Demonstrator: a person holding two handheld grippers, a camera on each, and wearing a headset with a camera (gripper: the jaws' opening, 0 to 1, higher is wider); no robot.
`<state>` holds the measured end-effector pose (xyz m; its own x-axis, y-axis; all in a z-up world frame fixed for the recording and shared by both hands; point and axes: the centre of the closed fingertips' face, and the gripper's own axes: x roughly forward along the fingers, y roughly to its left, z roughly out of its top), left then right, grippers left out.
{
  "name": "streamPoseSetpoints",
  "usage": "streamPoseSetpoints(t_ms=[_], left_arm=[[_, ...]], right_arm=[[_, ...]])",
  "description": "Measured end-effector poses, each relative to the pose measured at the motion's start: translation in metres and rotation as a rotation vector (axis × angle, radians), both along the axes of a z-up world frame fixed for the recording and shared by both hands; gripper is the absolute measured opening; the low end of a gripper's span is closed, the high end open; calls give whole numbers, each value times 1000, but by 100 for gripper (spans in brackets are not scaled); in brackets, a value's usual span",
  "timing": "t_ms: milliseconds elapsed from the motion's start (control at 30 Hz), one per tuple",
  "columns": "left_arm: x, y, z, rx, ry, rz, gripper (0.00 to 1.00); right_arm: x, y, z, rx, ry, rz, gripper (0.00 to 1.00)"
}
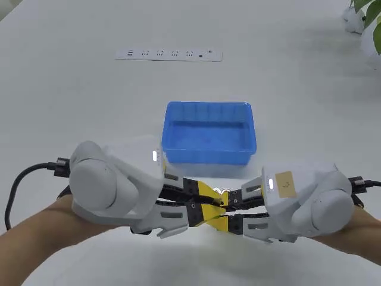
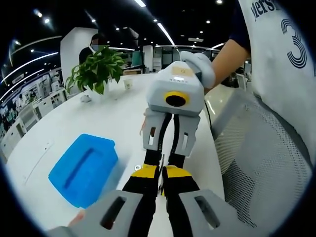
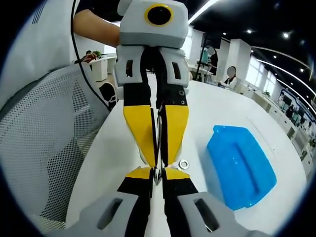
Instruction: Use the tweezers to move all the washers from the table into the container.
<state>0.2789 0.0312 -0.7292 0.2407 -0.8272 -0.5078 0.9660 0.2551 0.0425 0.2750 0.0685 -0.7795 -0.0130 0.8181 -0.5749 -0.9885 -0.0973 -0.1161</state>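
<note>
My two grippers meet tip to tip low over the white table (image 1: 89, 95). The left gripper (image 1: 220, 205) (image 2: 161, 174) comes in from the left, the right gripper (image 1: 211, 215) (image 3: 157, 175) from the right. A thin metal pair of tweezers (image 3: 158, 143) (image 2: 161, 180) runs between both pairs of yellow jaws, and both look shut on it. A small silver washer (image 1: 224, 192) (image 3: 183, 164) (image 2: 138, 168) lies on the table beside the tips. Just beyond it stands the blue container (image 1: 208, 134) (image 2: 84, 168) (image 3: 242, 165), with nothing visible inside.
A white power strip (image 1: 168, 55) lies far back on the table. A potted plant (image 1: 369, 18) (image 2: 98, 66) stands at the far right corner. A mesh chair (image 2: 256, 148) (image 3: 49, 148) is behind the person at the near edge.
</note>
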Motion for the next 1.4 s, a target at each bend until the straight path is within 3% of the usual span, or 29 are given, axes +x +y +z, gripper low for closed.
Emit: streamPoseSetpoints(t_ms=[67, 300, 400, 567, 733, 800, 900, 1033, 1200, 1400], left_arm=[[0, 1, 0, -11, -5, 6, 8], [1, -1, 3, -31, -14, 17, 8], [2, 1, 10, -59, 5, 23, 9], [-1, 6, 6, -39, 29, 8, 10], [-3, 5, 4, -26, 18, -9, 8], [-4, 4, 4, -23, 29, -15, 7], [-5, 6, 4, -3, 41, -22, 7], [-8, 11, 4, 38, 22, -45, 7], [-10, 20, 7, 48, 13, -39, 7], [-4, 30, 17, 44, -5, -6, 7]], right_arm=[[-2, 0, 0, 8, 25, 3, 8], [-2, -2, 0, 18, 42, -3, 8], [-2, -2, 0, 14, 37, 5, 8], [-3, -1, 0, 14, 39, 6, 8], [-3, -1, 0, 10, 39, 8, 8], [-4, -2, 0, 9, 39, 11, 8], [-4, 0, 0, 3, 27, 16, 8], [-5, 3, 1, -9, -21, 31, 9], [-4, 8, 3, -15, -51, 33, 10], [4, 14, 8, -32, -111, 30, 11]])
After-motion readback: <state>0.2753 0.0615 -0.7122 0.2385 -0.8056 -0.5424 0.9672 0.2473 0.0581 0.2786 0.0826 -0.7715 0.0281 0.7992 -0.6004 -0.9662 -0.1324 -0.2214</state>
